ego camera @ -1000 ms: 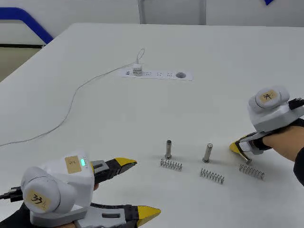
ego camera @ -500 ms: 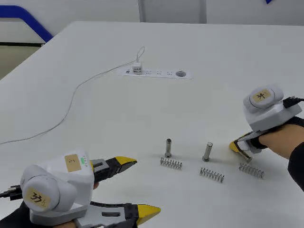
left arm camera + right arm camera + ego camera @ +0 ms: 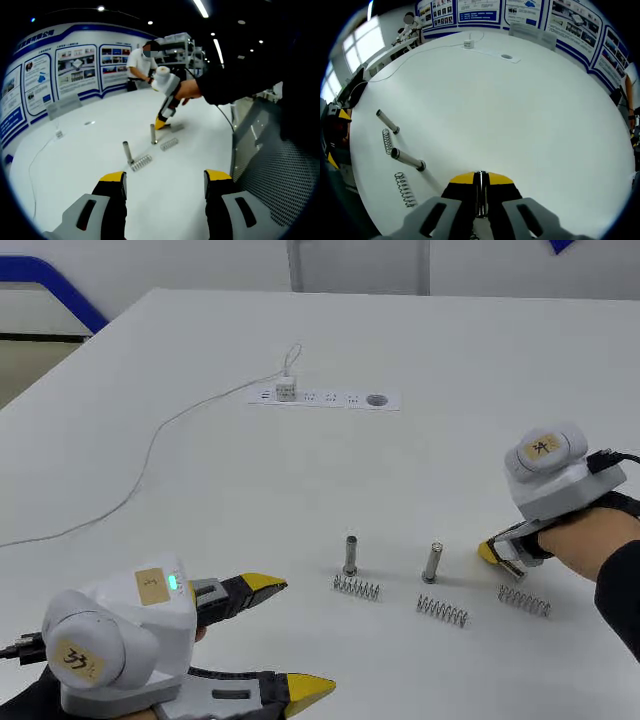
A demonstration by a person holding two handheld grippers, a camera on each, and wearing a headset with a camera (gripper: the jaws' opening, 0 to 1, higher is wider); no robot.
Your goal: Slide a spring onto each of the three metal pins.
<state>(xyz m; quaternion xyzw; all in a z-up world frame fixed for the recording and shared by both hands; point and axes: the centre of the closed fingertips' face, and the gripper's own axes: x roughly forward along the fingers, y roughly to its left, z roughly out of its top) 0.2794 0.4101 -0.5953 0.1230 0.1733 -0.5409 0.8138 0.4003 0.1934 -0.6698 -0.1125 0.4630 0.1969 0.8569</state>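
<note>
The yellow-tipped left hand-held gripper (image 3: 300, 633) hangs released over the white desk (image 3: 250, 490). Two short steel pins (image 3: 351, 553) stand upright, with three coiled wire springs (image 3: 357, 588) lying just beside them. The right hand-held gripper (image 3: 497, 558) is clenched on the third steel pin (image 3: 480, 192), which is mostly hidden between its jaws.

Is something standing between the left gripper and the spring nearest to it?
Nothing visible. Only bare table lies between the open left gripper and that spring, which lies beside a standing pin.
</note>
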